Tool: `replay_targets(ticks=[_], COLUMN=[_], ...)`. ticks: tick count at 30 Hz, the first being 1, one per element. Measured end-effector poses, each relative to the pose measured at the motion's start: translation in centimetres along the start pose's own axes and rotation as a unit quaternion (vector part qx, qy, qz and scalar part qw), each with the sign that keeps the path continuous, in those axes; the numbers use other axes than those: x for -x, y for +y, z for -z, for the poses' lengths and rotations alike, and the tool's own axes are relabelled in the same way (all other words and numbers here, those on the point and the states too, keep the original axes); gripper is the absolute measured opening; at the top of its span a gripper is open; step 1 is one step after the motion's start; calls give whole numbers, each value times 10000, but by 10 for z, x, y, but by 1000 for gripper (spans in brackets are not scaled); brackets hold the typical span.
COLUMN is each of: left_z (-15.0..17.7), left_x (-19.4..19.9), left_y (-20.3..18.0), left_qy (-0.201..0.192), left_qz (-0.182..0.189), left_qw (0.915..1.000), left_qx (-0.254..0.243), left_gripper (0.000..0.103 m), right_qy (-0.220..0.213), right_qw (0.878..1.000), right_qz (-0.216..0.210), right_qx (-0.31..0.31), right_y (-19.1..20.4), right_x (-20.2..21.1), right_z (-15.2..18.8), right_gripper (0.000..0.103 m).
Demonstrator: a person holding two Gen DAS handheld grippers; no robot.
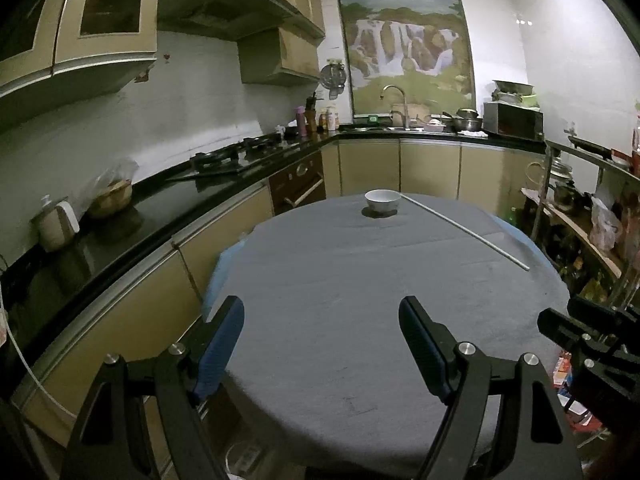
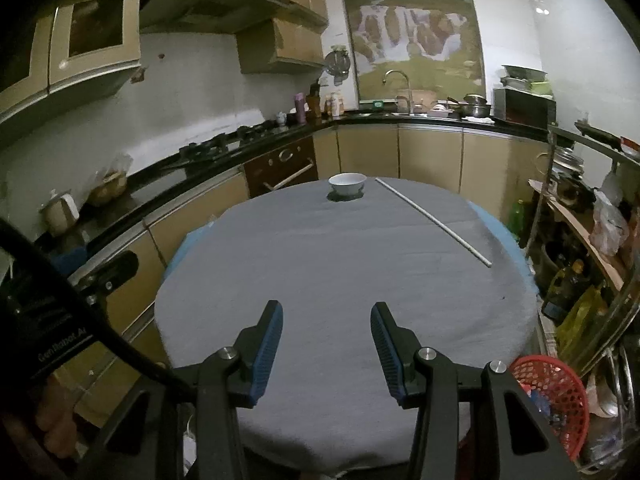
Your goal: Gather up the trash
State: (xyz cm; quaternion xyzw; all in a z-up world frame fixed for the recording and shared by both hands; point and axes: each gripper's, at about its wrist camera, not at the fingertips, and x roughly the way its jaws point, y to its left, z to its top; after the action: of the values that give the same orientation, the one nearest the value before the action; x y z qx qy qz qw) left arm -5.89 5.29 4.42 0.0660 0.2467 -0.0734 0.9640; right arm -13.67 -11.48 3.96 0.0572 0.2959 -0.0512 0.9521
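Left tongs (image 1: 322,344): jaws spread wide, nothing between the blue pads, held above the near edge of the round bench (image 1: 360,300), which is covered in grey cloth.

Right tongs (image 2: 326,340): jaws parted, a narrower gap than the left pair, also empty, over the near part of the same bench (image 2: 340,264). The left wrist view catches the right tongs at its right margin; the right wrist view catches the left tongs (image 2: 108,272) at its left margin, beside the bench edge.

On the bench: a white bowl (image 1: 382,201) (image 2: 347,185) at the far side, upright; contents cannot be seen. A long thin white rod (image 1: 464,232) (image 2: 434,222) lies flat on the cloth, running from just right of the bowl diagonally toward the right rim. Bowl and rod are near each other but apart. Both are well away from either pair of tongs.

A red mesh basket (image 2: 560,396) sits low beside the bench at the right, some colourful scraps in it; what they are cannot be made out.

Background: black countertop (image 1: 132,216) with gas hob (image 1: 236,156) along the left wall.
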Motion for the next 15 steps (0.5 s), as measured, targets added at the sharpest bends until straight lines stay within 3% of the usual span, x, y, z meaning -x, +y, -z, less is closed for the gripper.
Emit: replay_targets(ticks=[15], left_z=[5], left_x=[-5], left_y=[21], left_qy=[60], left_qz=[-166], left_qw=[9996], left_qx=[198], left_gripper=[80], right_qy=[13], right_qw=[9997], right_qz=[27], right_qx=[238], right_y=[24], right_x=[-9], right_z=[4], right_gripper=[50])
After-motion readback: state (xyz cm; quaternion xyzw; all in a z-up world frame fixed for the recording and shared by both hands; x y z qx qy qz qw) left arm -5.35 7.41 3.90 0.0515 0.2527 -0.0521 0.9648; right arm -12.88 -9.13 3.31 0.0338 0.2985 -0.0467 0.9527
